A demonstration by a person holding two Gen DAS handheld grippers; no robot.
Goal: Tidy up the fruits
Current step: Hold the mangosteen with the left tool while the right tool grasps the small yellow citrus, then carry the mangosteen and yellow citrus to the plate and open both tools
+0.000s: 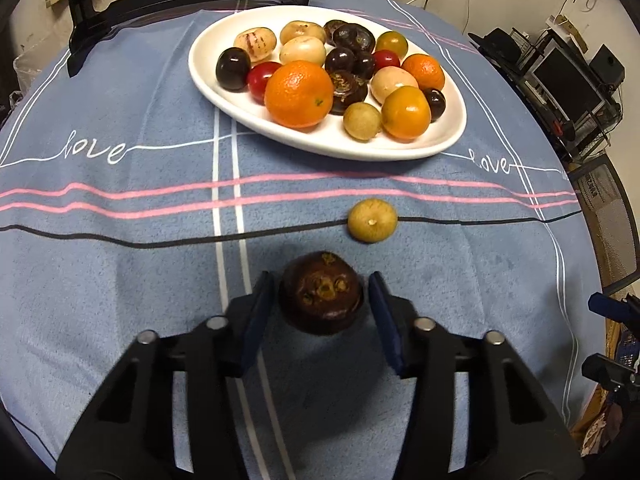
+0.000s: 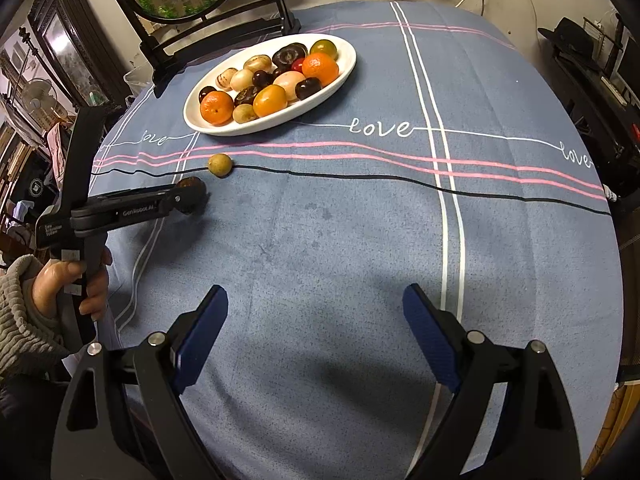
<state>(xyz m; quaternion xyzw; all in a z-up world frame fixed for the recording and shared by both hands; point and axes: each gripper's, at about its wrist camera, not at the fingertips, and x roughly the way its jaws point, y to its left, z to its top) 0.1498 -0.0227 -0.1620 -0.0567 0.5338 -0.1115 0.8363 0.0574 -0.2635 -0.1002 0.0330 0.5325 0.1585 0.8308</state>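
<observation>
A: What carries the scene?
B: A table under a blue tablecloth (image 2: 320, 240) with pink, white and black stripes and the word "love". A white oval plate (image 1: 224, 96) sits toward the far left corner, heaped with oranges, dark mangosteens, pale and red fruits.

A: And the tools?
B: The right gripper (image 2: 316, 312) hovers over bare cloth at the near edge, its blue pads spread wide, nothing between them. The left gripper (image 1: 320, 300), held by a hand (image 2: 68, 284) at the left edge, brackets a dark brown mangosteen (image 1: 321, 294); a narrow gap shows beside each pad, so the jaws stand apart around it, and contact cannot be confirmed.

A: Which fruits lie off the plate?
B: The mangosteen, resting on the cloth between plate and near edge, and a small tan longan (image 1: 372, 220) on the black stripe, just beyond the mangosteen, apart from it and well short of the plate.
</observation>
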